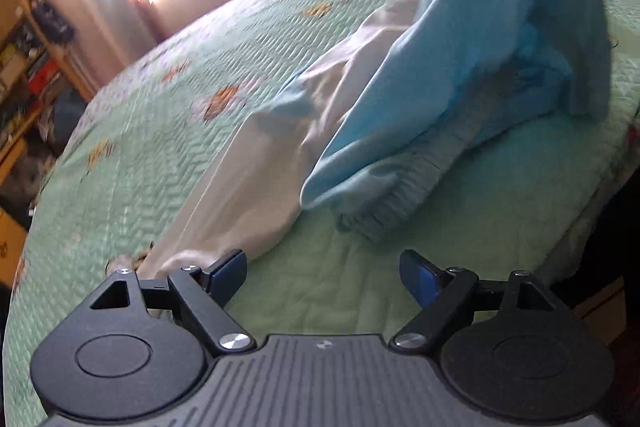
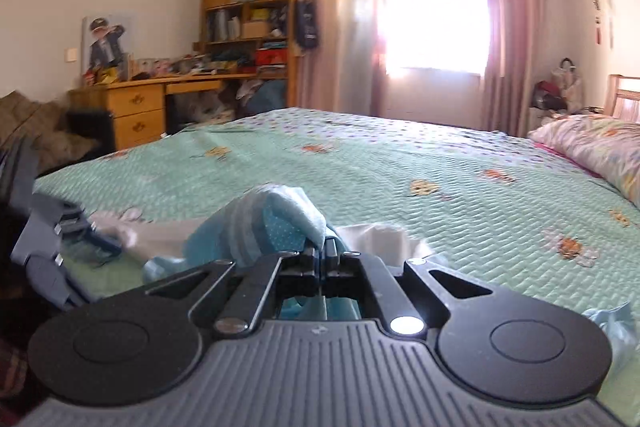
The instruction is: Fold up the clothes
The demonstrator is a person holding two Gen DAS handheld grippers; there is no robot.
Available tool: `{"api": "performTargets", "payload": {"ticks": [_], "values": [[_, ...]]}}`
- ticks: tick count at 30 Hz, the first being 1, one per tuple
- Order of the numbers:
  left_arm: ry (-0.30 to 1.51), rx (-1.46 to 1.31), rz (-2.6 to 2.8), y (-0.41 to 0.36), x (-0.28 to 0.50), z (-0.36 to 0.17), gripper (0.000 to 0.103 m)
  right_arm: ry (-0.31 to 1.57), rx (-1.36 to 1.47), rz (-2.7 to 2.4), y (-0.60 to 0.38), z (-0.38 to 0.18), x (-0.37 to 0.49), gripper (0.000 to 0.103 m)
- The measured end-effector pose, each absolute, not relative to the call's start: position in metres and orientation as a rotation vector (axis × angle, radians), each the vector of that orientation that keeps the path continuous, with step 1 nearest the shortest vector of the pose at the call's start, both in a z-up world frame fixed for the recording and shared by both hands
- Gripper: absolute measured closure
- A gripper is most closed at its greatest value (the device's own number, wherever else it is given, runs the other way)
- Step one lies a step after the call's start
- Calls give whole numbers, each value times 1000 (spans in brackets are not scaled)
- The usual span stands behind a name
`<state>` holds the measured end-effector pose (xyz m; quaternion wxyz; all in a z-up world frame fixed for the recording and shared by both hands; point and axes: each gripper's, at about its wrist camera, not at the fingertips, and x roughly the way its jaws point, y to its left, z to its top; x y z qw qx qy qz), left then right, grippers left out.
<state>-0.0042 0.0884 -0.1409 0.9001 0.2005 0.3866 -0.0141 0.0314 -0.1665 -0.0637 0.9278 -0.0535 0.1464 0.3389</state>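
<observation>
A light blue garment with a ribbed hem lies partly lifted on the green quilted bed, over a white garment that stretches toward the camera. My left gripper is open just above the quilt, its left finger beside the white garment's near end, nothing between the pads. In the right wrist view my right gripper is shut on a bunched edge of the light blue garment, raised over the bed. The left gripper shows at the left edge of that view.
A floral pillow lies at the head of the bed. A wooden desk and shelves stand past the bed's far side, beside pink curtains and a bright window. The bed's near edge drops away at the right.
</observation>
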Motion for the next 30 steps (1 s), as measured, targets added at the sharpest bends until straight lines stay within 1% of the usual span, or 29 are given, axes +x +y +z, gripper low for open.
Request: {"api": "performTargets", "payload": {"ticks": [7,12,13,15,16,17,18,19,20,21,22,23,24,26,28,30], "values": [[686,573,-71,46,-4,-146,18,329,-32,713,-168,-60,52,101],[679,619,-38,35,10,-159,18,325,0,724,-165,-57,58,101],[676,638,-26,34,13,-162,22,327,3,714,-166,-59,61,100],[677,653,1,33,19,-165,46,330,10,692,-168,-62,66,99],[690,618,2,36,24,-162,69,333,9,671,-170,-65,70,98],[704,548,-2,41,29,-155,77,342,-2,647,-171,-68,76,97],[710,468,0,47,33,-147,77,359,-19,624,-171,-74,82,97],[708,403,12,53,38,-138,80,376,-35,601,-171,-80,87,93],[709,365,37,58,44,-132,82,396,-45,578,-172,-87,92,84],[712,345,74,62,51,-126,86,423,-51,558,-174,-93,95,79],[717,326,105,67,57,-121,91,451,-52,539,-176,-98,99,70],[721,296,116,72,62,-115,91,480,-34,525,-180,-102,100,65],[721,255,109,76,66,-108,92,499,1,514,-185,-104,99,63],[699,184,76,82,68,-90,93,531,68,490,-195,-107,94,48],[653,151,38,80,68,-73,93,510,94,444,-204,-103,82,44],[609,137,5,72,69,-58,93,464,55,413,-204,-99,64,42]]}}
